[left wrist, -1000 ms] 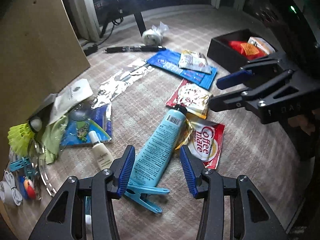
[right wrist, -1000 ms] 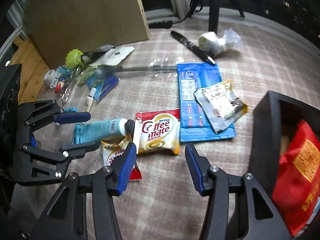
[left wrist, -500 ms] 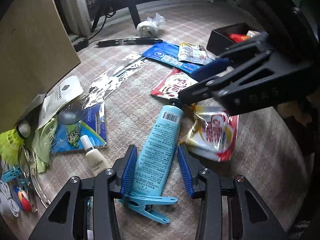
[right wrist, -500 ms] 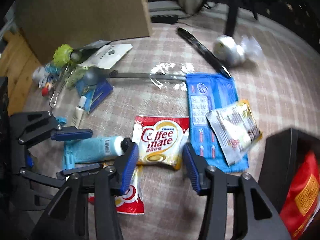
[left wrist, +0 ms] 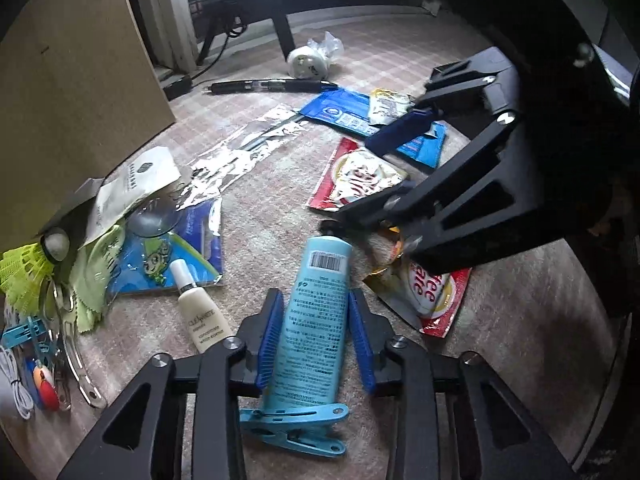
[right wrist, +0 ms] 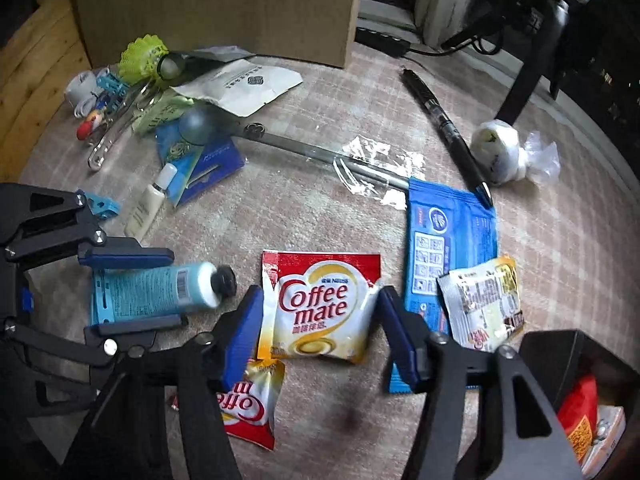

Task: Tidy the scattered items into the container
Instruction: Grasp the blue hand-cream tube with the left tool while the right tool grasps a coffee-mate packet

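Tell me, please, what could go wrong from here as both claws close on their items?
The left claw is closing around the blue tube, whose tail carries a blue clip; the clip may snag or drop off when lifted. The right claw is closing across the Coffee mate sachet, a flat, slack packet that could buckle and slip out. The two claws work close together, so they could collide when lifting.

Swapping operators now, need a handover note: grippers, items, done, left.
Left hand-held gripper: jaws closing around the blue tube, still lying on the cloth.
Right hand-held gripper: jaws closing around a Coffee-mate sachet, also flat.
Black box, near right, already holds a red packet.
Left: second sachet, blue pack, pen, small bottle, far-left clutter.
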The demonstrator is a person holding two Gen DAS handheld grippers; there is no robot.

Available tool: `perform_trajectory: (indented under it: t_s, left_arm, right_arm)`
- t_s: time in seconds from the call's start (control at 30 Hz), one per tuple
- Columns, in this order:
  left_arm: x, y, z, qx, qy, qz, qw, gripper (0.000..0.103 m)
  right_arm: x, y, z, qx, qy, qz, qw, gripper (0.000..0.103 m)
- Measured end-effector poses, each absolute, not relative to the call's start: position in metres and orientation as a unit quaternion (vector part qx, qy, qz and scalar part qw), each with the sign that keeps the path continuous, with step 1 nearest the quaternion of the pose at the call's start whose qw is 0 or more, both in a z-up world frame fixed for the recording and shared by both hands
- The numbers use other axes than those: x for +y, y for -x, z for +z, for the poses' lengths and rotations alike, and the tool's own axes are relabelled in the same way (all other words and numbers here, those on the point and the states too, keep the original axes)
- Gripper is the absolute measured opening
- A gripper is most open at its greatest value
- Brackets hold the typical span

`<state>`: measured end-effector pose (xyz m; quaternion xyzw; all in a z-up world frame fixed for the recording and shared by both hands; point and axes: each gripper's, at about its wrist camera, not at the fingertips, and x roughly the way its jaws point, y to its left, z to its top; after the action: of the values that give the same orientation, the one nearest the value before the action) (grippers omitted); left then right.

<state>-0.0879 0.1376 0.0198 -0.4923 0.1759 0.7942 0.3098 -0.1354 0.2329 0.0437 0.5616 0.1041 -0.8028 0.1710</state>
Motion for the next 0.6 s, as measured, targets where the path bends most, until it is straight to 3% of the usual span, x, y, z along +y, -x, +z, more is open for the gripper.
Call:
perform_trajectory:
  t_s: [0.03, 0.07, 0.23, 0.3, 0.6]
  left_arm:
    - [0.136, 0.088, 0.020, 0.171, 0.492, 0.796, 0.308, 0.029]
    - [0.134, 0.087, 0.020, 0.165, 0.493, 0.797, 0.306, 0.029]
    - [0.120, 0.087, 0.025, 0.123, 0.492, 0.811, 0.293, 0.029]
    - [0.114, 0.086, 0.031, 0.106, 0.488, 0.818, 0.285, 0.029]
    - [0.099, 0.083, 0.046, 0.066, 0.473, 0.837, 0.266, 0.029]
  right_arm:
    - [0.237, 0.135, 0.045, 0.093, -0.561, -0.805, 0.170, 0.044]
    - [0.241, 0.134, 0.045, 0.083, -0.560, -0.807, 0.169, 0.036]
    - [0.258, 0.127, 0.046, 0.025, -0.548, -0.820, 0.165, 0.029]
    - [0.264, 0.124, 0.050, -0.002, -0.540, -0.826, 0.163, 0.009]
    - [0.273, 0.112, 0.065, -0.050, -0.522, -0.837, 0.160, 0.009]
